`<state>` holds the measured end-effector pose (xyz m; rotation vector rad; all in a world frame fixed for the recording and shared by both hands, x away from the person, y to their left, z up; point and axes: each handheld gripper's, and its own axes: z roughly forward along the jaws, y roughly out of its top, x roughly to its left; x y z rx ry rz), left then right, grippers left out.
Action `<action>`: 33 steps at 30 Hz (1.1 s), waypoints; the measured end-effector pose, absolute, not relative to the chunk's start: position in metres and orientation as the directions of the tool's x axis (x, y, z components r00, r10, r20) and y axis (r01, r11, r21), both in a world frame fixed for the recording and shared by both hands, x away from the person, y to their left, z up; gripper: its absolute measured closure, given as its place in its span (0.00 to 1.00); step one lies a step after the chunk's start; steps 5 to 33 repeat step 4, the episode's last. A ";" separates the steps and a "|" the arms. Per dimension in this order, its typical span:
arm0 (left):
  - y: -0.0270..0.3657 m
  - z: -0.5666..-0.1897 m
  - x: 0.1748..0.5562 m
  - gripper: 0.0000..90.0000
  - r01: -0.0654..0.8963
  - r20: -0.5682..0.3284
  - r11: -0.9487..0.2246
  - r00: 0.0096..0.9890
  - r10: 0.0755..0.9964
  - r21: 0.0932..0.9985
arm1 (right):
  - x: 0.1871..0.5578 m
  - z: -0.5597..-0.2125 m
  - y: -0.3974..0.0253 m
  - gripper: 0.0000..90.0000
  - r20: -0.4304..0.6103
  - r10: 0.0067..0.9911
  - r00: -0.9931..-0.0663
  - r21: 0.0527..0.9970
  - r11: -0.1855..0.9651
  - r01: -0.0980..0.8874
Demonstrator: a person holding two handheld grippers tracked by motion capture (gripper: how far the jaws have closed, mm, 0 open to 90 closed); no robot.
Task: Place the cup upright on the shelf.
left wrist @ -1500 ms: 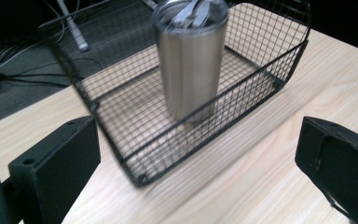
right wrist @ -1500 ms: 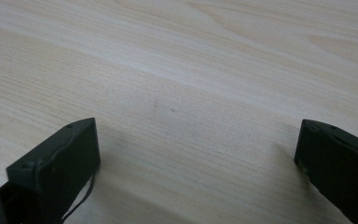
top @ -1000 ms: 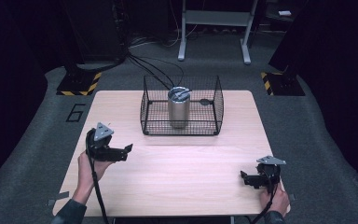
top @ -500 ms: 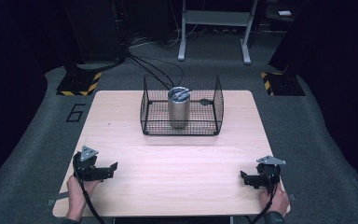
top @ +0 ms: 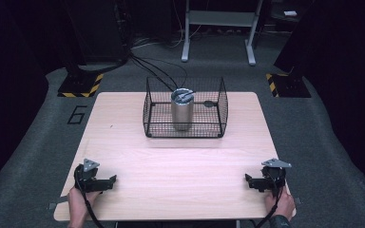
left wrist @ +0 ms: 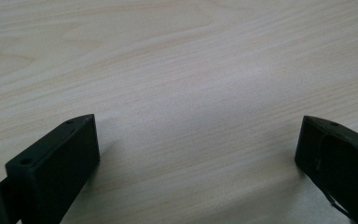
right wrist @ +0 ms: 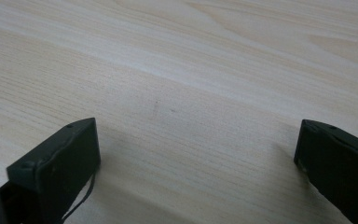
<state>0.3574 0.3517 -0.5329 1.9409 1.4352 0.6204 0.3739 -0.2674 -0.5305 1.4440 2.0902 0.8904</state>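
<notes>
surface [top: 123,133]: light wood, square, on grey floor
on surface, far middle: black wire basket [top: 157,109]
near left corner: my left tool [top: 108,181] resting
near right corner: my right tool [top: 250,180] resting

A pale wooden table [top: 180,156] stands on a grey carpeted floor [top: 323,142]. Toward its far edge sits a black wire basket [top: 185,130], and a metal cup [top: 182,110] stands upright inside it. The left gripper [top: 110,179] rests on the table near the front left corner, held by the left hand [top: 77,203], with its jaws pointing toward the middle. The right gripper [top: 248,179] rests near the front right corner in the right hand [top: 279,203], pointing inward too. Both are well apart from the basket. Black cables [top: 152,66] run across the floor behind the table, toward a grey metal stand [top: 218,28].
</notes>
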 end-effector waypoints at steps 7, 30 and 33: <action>0.352 -0.533 0.358 0.00 0.657 0.004 -0.205 0.293 0.956 0.725 | 0.374 -0.531 -0.268 0.00 0.000 0.935 -0.355 0.721 0.246 0.648; 0.352 -0.533 0.358 0.00 0.657 0.004 -0.205 0.293 0.956 0.725 | 0.374 -0.531 -0.268 0.00 0.000 0.935 -0.355 0.721 0.246 0.648; 0.352 -0.533 0.358 0.00 0.657 0.004 -0.205 0.293 0.956 0.725 | 0.374 -0.531 -0.268 0.00 0.000 0.935 -0.355 0.721 0.246 0.648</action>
